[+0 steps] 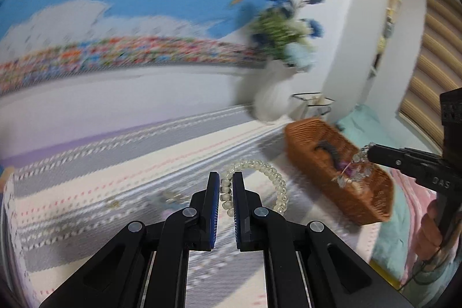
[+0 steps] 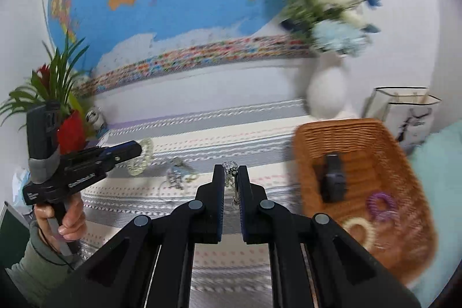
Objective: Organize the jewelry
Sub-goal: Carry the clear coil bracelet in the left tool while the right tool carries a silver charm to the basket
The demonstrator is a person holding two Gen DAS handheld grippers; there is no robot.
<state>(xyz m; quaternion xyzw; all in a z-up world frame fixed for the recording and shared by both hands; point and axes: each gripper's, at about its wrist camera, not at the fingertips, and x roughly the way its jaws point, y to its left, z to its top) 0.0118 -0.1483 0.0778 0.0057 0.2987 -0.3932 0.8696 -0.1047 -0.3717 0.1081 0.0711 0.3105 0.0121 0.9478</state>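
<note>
— Left gripper (image 1: 224,194) has its fingers clenched on the clear bead bracelet (image 1: 260,178), lifted off the desk (image 1: 86,192).
— Light, slippery beads on a stretchy loop. The right gripper (image 2: 231,178) pinches a fragile crystal piece (image 2: 230,167) near the wicker basket (image 2: 332,132).

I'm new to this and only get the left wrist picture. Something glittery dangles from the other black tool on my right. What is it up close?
Observer: The right gripper pinches a clear crystal chain topped by a sparkly faceted ball.
Operator: The orange wicker basket is a blur for me. What's inside?
Observer: In the orange wicker basket, a cream ring lies beside purple coiled rings.
Operator: Who holds my tool?
Observer: A hand with a grey-green sleeve grips the left gripper, shut on your clear bead bracelet.
</note>
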